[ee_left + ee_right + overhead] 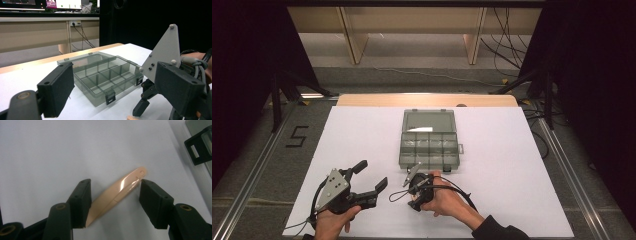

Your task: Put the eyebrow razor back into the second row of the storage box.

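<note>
We see a clear compartment box lying open on the white table, just beyond our right gripper; nothing blocks the reach. Our left gripper rests wide open and holds nothing. The right jaws stand partly open around a slim peach plastic piece, which lies slantwise on the table between the 2 pads, its ends close to them.

Black tongs, grey three-cornered screwed plates, trailing black cables, dark sleeve.
</note>
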{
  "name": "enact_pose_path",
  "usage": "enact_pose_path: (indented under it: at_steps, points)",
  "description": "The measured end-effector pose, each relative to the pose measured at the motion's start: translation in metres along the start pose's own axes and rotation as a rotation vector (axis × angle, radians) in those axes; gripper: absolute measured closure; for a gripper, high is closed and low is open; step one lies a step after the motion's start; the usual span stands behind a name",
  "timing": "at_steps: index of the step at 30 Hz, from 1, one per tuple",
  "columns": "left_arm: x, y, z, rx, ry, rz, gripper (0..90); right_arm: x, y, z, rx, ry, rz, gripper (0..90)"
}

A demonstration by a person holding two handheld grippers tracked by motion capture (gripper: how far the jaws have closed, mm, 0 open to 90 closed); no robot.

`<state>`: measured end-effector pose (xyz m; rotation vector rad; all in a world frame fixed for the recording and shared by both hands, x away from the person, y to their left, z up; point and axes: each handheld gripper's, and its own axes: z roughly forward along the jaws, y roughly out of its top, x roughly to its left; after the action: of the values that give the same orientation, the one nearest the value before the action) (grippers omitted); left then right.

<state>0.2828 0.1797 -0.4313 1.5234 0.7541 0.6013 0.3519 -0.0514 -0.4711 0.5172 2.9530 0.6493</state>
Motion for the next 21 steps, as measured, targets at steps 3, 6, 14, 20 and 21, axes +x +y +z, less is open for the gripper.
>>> enact_pose_path:
  at_steps: [3, 6, 14, 20, 21]
  points:
    - [0.000, 0.000, 0.000, 0.000, -0.001, 0.000, 15.6, 0.000, 0.000, 0.000, 0.004, -0.001, 0.001, 46.1]
    - [-0.001, 0.000, 0.000, 0.000, -0.001, -0.001, 15.6, -0.002, 0.001, -0.001, 0.007, 0.003, -0.002, 50.6]
    - [-0.001, 0.000, 0.000, 0.003, -0.002, -0.001, 15.6, -0.007, 0.000, -0.003, 0.009, 0.002, 0.005, 63.1]
    - [-0.001, 0.000, 0.000, 0.004, -0.002, -0.002, 15.6, -0.011, 0.000, -0.003, 0.010, 0.000, 0.000, 72.9]
    - [-0.001, 0.000, 0.000, 0.004, -0.002, -0.002, 15.6, -0.013, 0.000, -0.004, 0.009, 0.005, -0.011, 76.8]
